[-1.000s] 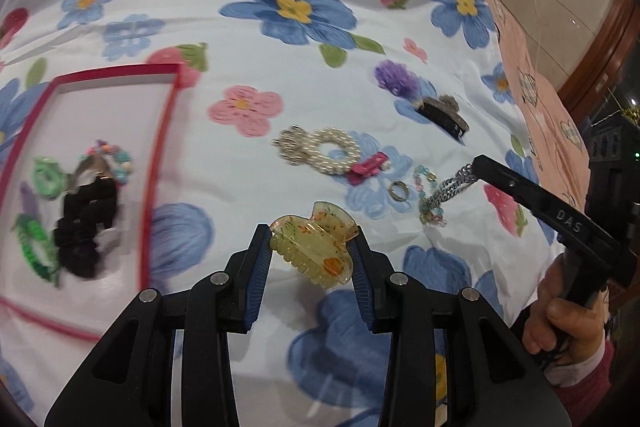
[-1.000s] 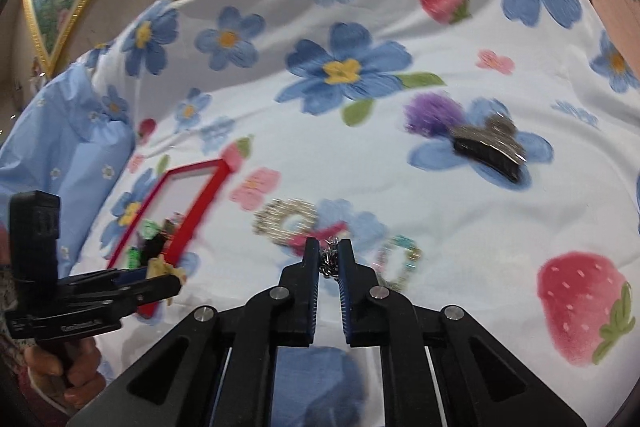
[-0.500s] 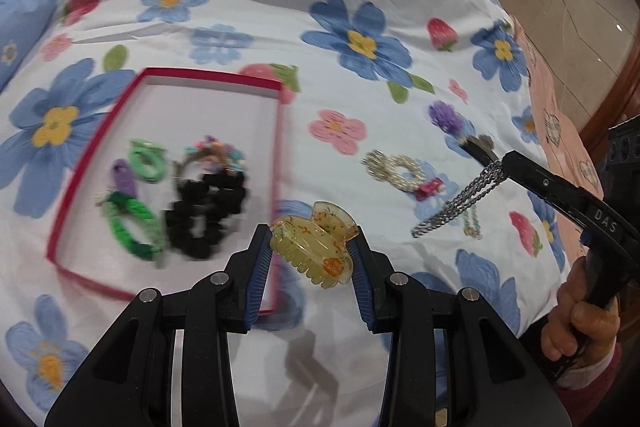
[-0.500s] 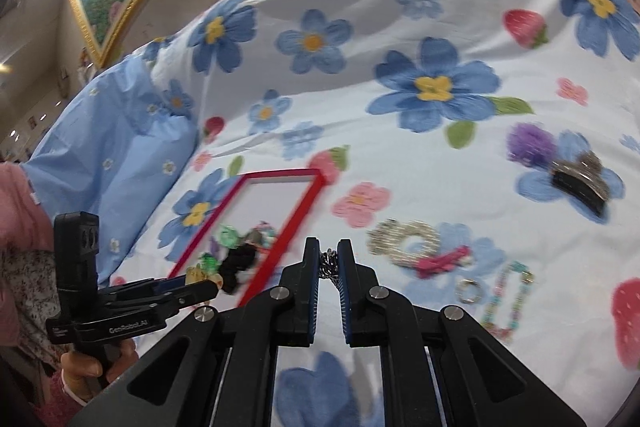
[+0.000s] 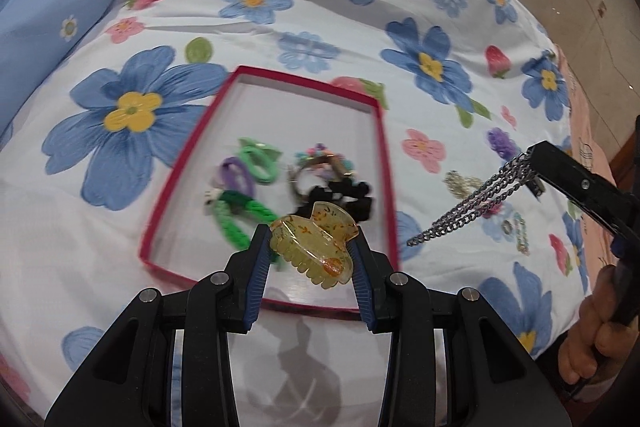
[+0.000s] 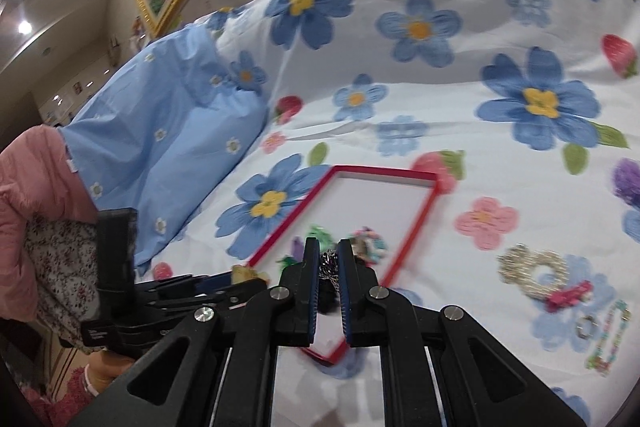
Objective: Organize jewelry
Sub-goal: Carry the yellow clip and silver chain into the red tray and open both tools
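Two carries: both grippers hold a piece aloft at the red-rimmed box, most likely so both can be dropped in on one trip.
Left gripper: jaws set fairly wide, clamped on the flat sides of the yellow claw clip; gripping the sides leaves its teeth free, and the clip hangs over the box's near edge.
Right gripper: jaws nearly together, pinching the silver chain near one end, so the rest dangles loose just outside the box's right rim.
Box contents: green hair ties, a purple tie, a black scrunchie and a beaded bracelet crowd the near half; the far half is bare, probably the better spot for the chain.
Waiting on the bedsheet: a pearl bracelet, a pink clip, a small ring and a pastel bead chain, all to the right of the box.
Risk: the swinging chain may snag the rim or drape across it.
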Available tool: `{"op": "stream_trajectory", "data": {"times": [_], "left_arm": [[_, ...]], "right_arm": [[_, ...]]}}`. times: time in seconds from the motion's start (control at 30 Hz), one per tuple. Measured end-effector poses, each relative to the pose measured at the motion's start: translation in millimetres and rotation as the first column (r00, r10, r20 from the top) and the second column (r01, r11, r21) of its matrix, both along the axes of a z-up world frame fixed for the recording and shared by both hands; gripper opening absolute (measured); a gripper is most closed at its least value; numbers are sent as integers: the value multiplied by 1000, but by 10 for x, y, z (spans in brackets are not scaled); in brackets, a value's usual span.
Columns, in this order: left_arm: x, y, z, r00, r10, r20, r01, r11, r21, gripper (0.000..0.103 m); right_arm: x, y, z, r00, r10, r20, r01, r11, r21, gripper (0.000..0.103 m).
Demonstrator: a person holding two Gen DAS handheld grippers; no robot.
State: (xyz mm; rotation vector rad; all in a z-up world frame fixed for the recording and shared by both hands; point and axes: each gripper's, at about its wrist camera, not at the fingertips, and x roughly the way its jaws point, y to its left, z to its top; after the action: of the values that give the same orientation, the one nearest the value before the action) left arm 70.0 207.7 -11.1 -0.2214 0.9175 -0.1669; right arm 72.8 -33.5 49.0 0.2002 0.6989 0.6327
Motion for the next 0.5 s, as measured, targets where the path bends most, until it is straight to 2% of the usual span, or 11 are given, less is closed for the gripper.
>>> {"op": "stream_trajectory", "data": {"times": [0.2, 0.5], "left_arm": [[77, 191, -135, 999, 29, -30, -29, 1000, 4, 36], [212, 263, -378, 996, 36, -80, -35, 999, 11, 36]], "right_arm": [[92, 373, -100, 998, 62, -29, -62, 998, 2, 9], [193, 594, -455, 991, 84, -102, -86, 996, -18, 9]]}}
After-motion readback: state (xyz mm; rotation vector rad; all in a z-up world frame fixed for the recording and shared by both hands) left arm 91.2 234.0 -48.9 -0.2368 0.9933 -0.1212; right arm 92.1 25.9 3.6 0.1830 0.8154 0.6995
